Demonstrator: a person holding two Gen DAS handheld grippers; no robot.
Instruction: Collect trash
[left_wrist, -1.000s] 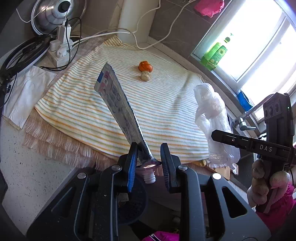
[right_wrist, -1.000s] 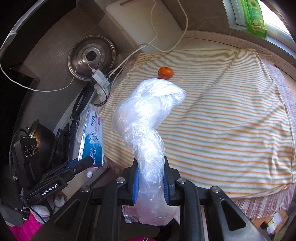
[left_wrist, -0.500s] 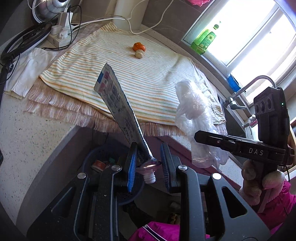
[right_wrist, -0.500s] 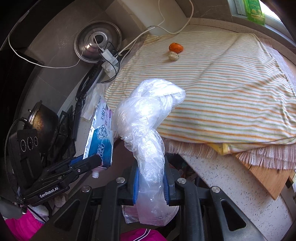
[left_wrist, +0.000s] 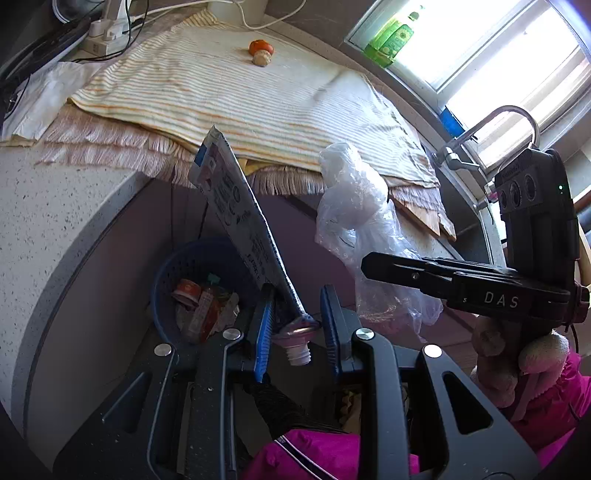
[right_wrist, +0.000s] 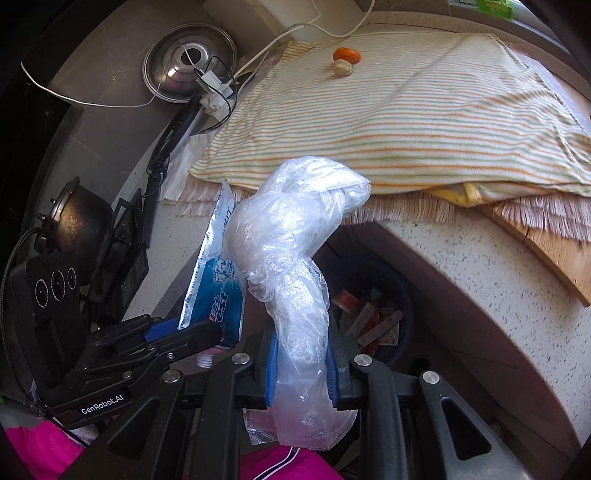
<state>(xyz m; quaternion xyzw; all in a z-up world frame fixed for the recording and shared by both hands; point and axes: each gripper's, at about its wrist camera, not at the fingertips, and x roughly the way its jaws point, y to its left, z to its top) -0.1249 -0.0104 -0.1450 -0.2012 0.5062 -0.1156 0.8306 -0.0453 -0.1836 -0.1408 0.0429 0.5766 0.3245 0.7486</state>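
Observation:
My left gripper (left_wrist: 297, 323) is shut on the neck of an empty blue-and-white spouted pouch (left_wrist: 240, 218), which stands up from the jaws; it also shows in the right wrist view (right_wrist: 216, 280). My right gripper (right_wrist: 301, 363) is shut on a crumpled clear plastic bag (right_wrist: 291, 236), also seen in the left wrist view (left_wrist: 362, 225). Both are held off the counter, above a dark blue mesh bin (left_wrist: 173, 266) on the floor with wrappers inside (right_wrist: 369, 317). An orange peel (left_wrist: 260, 47) and a pale scrap (left_wrist: 261, 58) lie on the striped towel (left_wrist: 240, 92).
The speckled counter edge (left_wrist: 55, 221) curves around the bin. A power strip with cables (left_wrist: 107, 33), a steel lid (right_wrist: 188, 62), a dark pot (right_wrist: 79, 225), a faucet (left_wrist: 491, 125) and a wooden board (right_wrist: 546, 254) are on the counter.
Both grippers have pulled back from the counter and lowered with their items still held. The bin on the floor has come fully into view below them.

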